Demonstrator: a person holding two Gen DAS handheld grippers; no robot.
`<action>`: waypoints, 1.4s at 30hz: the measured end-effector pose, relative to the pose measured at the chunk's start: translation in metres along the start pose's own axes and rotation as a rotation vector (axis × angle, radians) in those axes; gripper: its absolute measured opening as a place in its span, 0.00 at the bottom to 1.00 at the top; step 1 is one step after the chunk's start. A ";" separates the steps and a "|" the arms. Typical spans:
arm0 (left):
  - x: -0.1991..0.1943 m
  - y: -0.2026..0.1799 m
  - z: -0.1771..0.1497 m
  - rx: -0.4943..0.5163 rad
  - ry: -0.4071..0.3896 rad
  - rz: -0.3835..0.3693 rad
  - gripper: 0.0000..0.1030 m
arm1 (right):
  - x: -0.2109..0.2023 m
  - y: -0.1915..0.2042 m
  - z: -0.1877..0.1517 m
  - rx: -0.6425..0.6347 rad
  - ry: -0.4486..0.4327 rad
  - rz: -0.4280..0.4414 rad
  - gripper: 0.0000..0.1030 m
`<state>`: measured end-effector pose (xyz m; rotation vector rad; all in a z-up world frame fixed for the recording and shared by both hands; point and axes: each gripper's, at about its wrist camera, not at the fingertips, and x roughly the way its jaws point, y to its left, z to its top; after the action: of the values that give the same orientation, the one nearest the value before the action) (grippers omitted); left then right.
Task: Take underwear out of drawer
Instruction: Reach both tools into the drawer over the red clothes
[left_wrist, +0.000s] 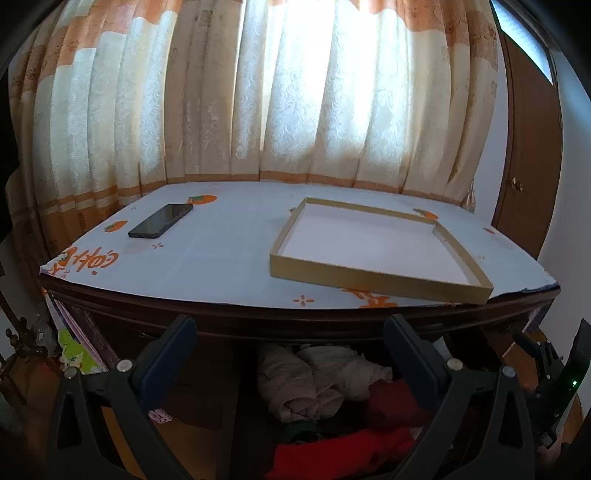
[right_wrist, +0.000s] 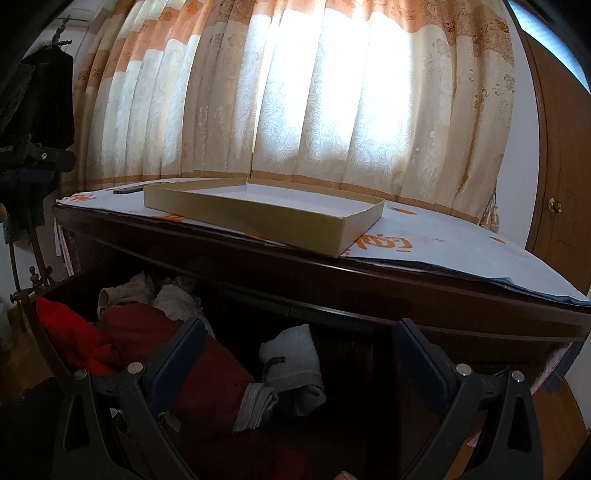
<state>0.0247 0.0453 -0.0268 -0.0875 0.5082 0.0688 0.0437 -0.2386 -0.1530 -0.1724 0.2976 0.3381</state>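
Both hand-held grippers (left_wrist: 290, 332) (right_wrist: 299, 332) agape above drawer (right_wrist: 48, 306).

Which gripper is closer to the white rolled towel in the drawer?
Right. The right gripper frames the white rolled towel between open fingers; the left gripper hangs over beige rolls, further left.

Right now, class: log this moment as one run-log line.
drawer: open | left gripper: open, empty | right gripper: open, empty | clothes: inside | box: empty

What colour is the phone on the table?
Black. The phone shows best in the left wrist view, lying flat on the table cover.
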 end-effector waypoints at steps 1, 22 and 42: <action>0.000 0.000 0.000 0.005 0.002 -0.001 1.00 | 0.000 0.000 0.000 0.001 0.005 0.003 0.99; 0.002 0.008 0.006 0.035 0.053 -0.022 1.00 | 0.000 0.011 -0.003 -0.066 0.099 0.024 0.99; 0.025 -0.008 -0.031 0.201 0.267 -0.174 1.00 | 0.019 0.009 0.001 -0.067 0.270 0.172 0.99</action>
<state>0.0324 0.0353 -0.0659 0.0565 0.7689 -0.1666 0.0586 -0.2244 -0.1588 -0.2597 0.5703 0.4971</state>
